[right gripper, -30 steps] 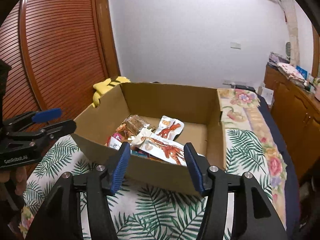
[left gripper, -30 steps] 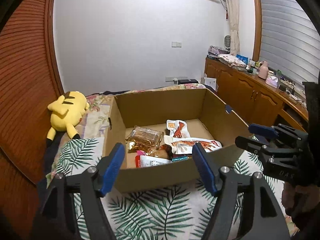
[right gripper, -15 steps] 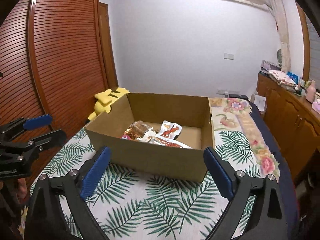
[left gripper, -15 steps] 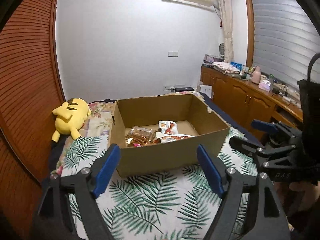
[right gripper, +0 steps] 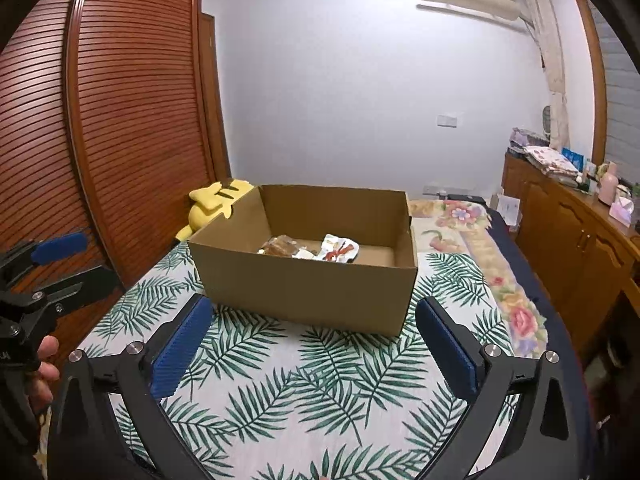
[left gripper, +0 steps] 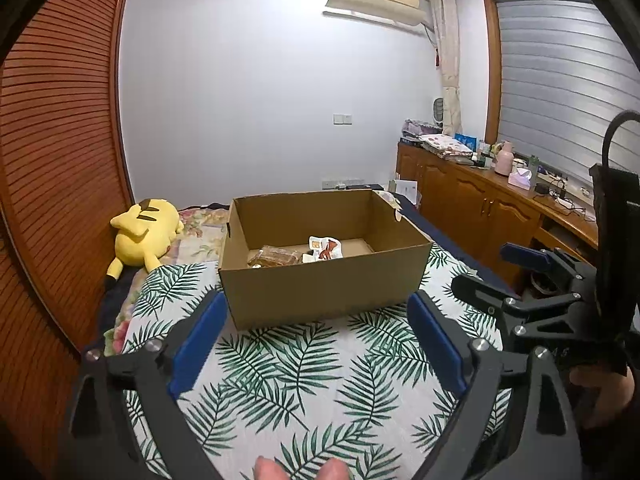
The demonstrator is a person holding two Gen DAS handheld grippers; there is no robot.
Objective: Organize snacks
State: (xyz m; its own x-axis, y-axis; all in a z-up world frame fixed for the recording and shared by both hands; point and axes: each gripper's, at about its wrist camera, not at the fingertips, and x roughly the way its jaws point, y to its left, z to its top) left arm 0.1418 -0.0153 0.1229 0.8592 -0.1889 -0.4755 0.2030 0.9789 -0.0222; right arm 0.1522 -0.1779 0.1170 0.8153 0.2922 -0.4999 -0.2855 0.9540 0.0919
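The cardboard box point(left gripper: 324, 280) is found on the leaf-print bedspread point(left gripper: 288, 368) of the bed, now seen farther off than a second ago, when both tongs hung at its near wall. Snack packets point(right gripper: 338, 250) lie inside, a brown-wrapped pack point(left gripper: 274, 257) at their left. The left tongs point(left gripper: 316, 344) and right tongs point(right gripper: 314, 350) are observed opening, with nothing between the pads. Depositing is judged complete; no loose snacks are seen outside. A yellow plush toy point(left gripper: 144, 232) lies beyond.
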